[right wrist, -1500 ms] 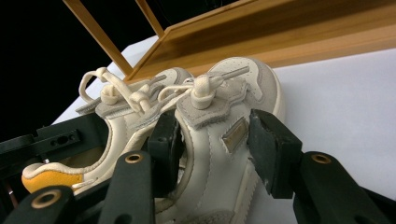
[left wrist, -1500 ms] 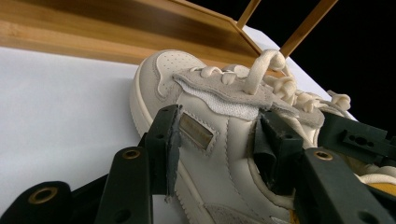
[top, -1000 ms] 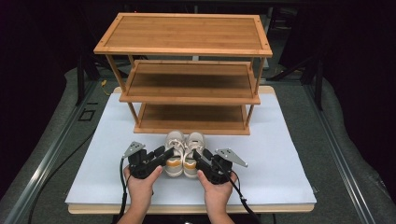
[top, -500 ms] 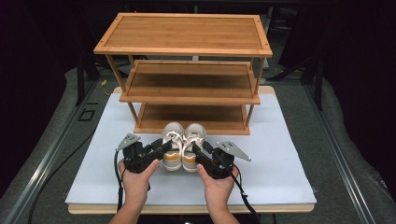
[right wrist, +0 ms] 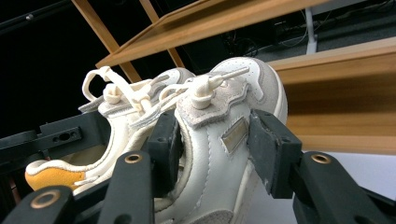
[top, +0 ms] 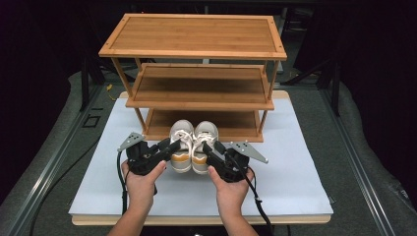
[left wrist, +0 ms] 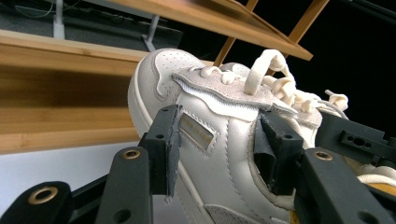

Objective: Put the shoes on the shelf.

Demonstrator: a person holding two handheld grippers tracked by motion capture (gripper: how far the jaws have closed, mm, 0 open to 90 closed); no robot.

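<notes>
A pair of white sneakers with yellow heels hangs side by side above the white board (top: 295, 167), toes towards the rack. My left gripper (top: 169, 147) is shut on the left sneaker (top: 181, 140); in the left gripper view its pads (left wrist: 170, 149) clamp that sneaker (left wrist: 159, 79) near the collar. My right gripper (top: 209, 149) is shut on the right sneaker (top: 205, 138), and the right gripper view shows its jaws (right wrist: 212, 149) squeezing the shoe (right wrist: 261, 84) below the tongue. The wooden three-shelf rack (top: 196, 39) stands just behind them.
The rack's lowest shelf (top: 231, 120) lies right beyond the toes, and the middle shelf (top: 196, 88) is above it. Dark floor and metal rails surround the board. The other sneaker (right wrist: 121, 126) and the left gripper's jaw appear at the left of the right gripper view.
Both hands have risen with the sneakers held in the grippers. The shoes now hang higher, in front of the lowest shelf.
</notes>
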